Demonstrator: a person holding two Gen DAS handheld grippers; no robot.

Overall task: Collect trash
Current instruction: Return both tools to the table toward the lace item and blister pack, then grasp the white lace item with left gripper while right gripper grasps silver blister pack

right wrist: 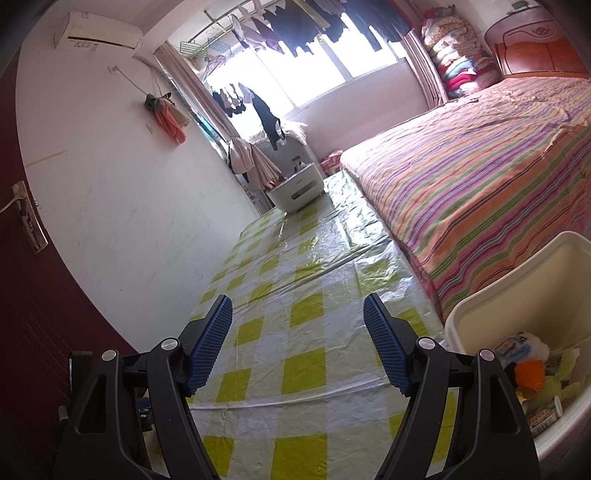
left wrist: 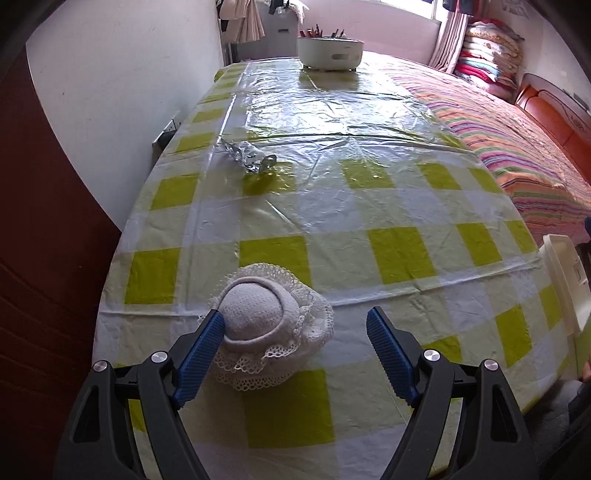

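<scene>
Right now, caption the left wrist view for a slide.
Open left tongs reach a white lace-trimmed knitted hat on the green-checked tablecloth.

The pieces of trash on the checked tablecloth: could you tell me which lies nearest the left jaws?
The white lace-edged fabric piece, lying just ahead of the open left gripper; the crumpled foil wrapper lies much farther up the table.

You will find no legible text in either view. The white pot [left wrist: 330, 51] at the far end of the table carries a grey patch on its side, too blurred to read. In the right wrist view, the packets inside the white bin [right wrist: 491, 295] show printed colour, but no letters resolve. The wall air conditioner [right wrist: 96, 32] bears dark marks, unreadable.
</scene>
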